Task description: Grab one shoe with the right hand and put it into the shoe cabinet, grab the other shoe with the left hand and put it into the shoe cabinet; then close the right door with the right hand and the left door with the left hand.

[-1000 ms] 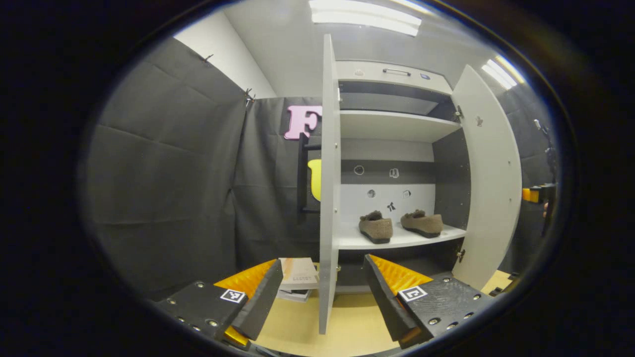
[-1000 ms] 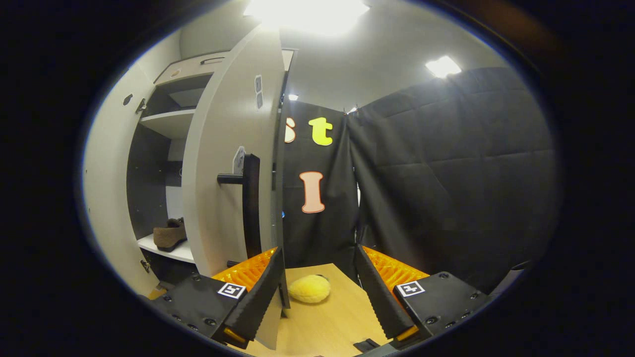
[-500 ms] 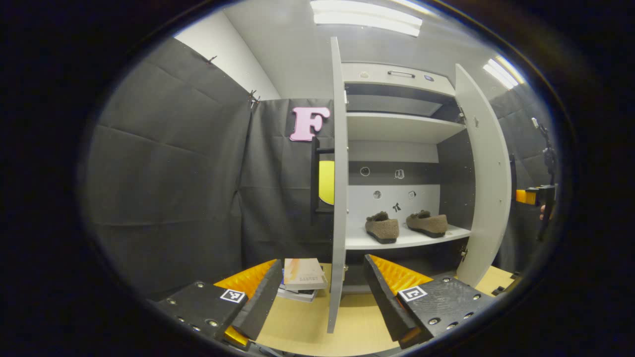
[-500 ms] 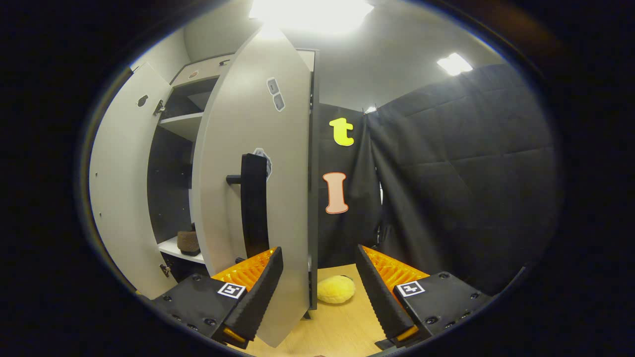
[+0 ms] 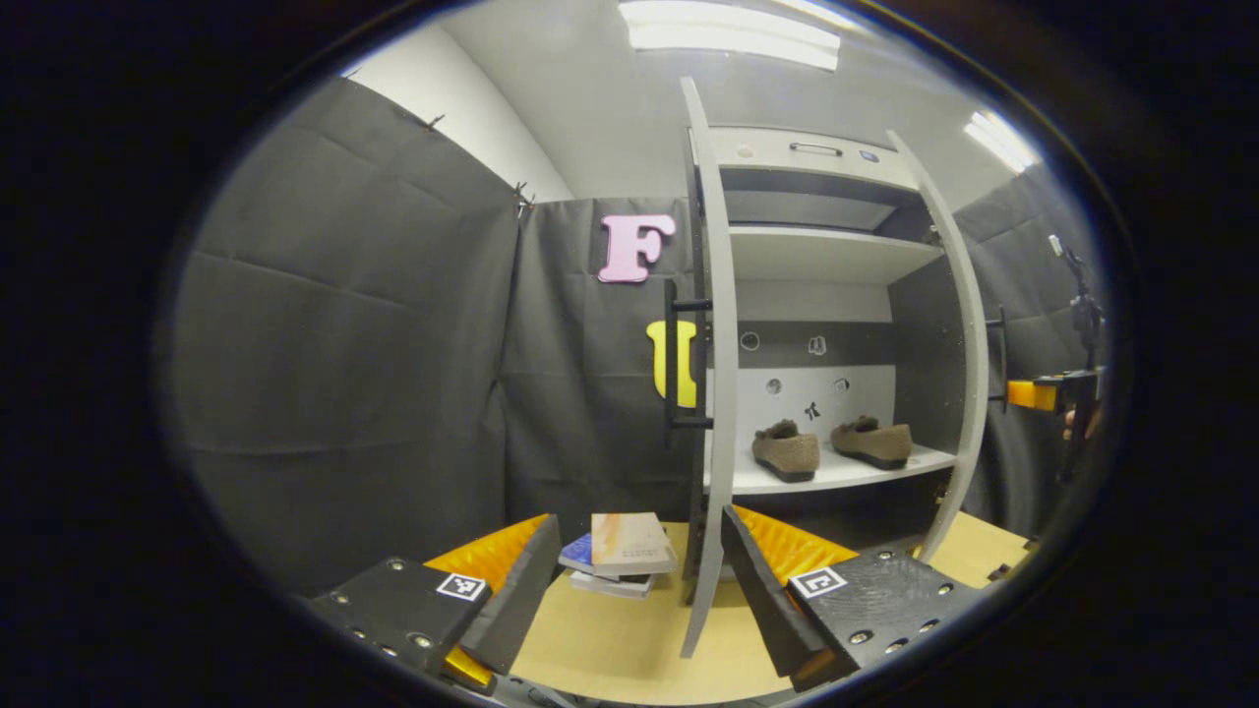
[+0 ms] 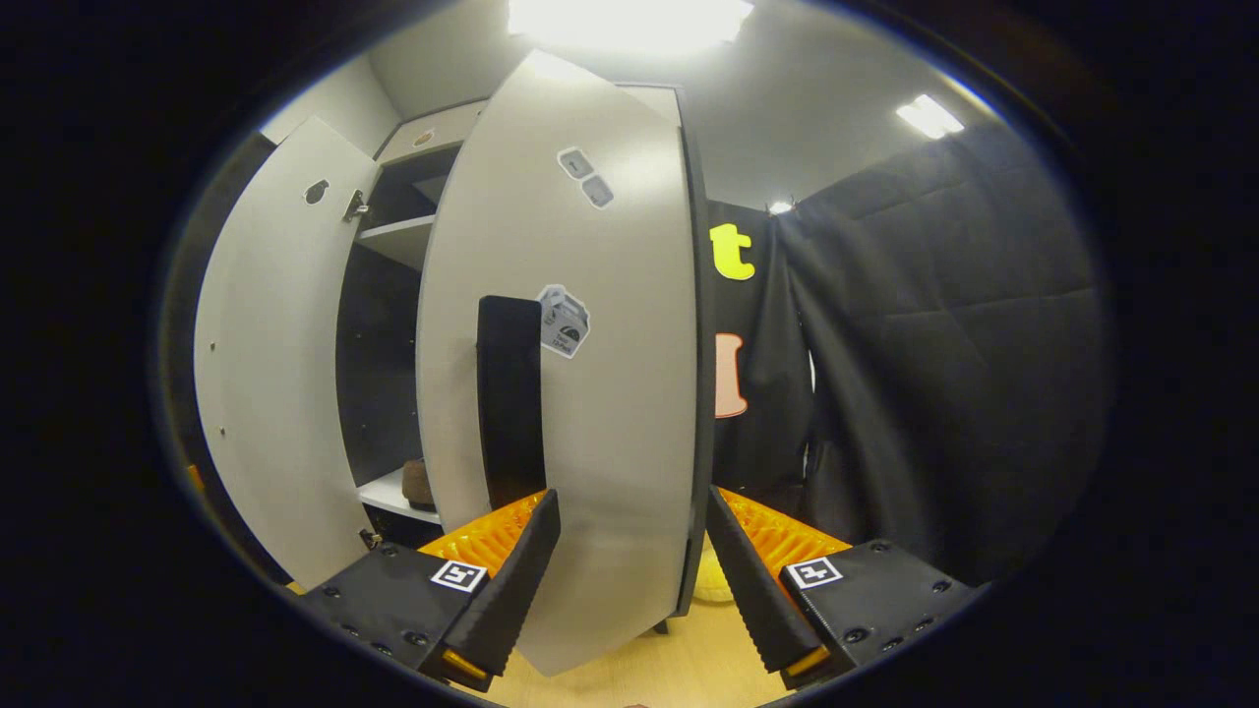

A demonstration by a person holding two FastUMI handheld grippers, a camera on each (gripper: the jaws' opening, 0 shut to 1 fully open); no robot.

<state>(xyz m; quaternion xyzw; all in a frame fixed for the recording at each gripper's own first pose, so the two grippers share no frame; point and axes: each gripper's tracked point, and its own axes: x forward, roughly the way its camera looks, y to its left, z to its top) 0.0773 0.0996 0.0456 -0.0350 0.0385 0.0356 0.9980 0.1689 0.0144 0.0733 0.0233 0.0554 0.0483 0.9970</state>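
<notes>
Two brown furry shoes sit side by side on the lower shelf of the white shoe cabinet. Its left door stands edge-on to me, black handle on its outer side. My left gripper is open and holds nothing, just short of that door's edge. The right door is partly swung in, its outer face and black handle right in front of my open right gripper. Whether a finger touches the door I cannot tell. One shoe's heel peeks past it.
A small stack of books lies on the wooden floor left of the left door. A yellow plush thing is mostly hidden behind the right door. Black cloth walls close in on both sides. The other gripper shows far right, beyond the right door.
The right door has swung further toward shut, and its outer face now spreads across the right gripper view. The left gripper has shifted left, bringing the left door's handle into sight.
</notes>
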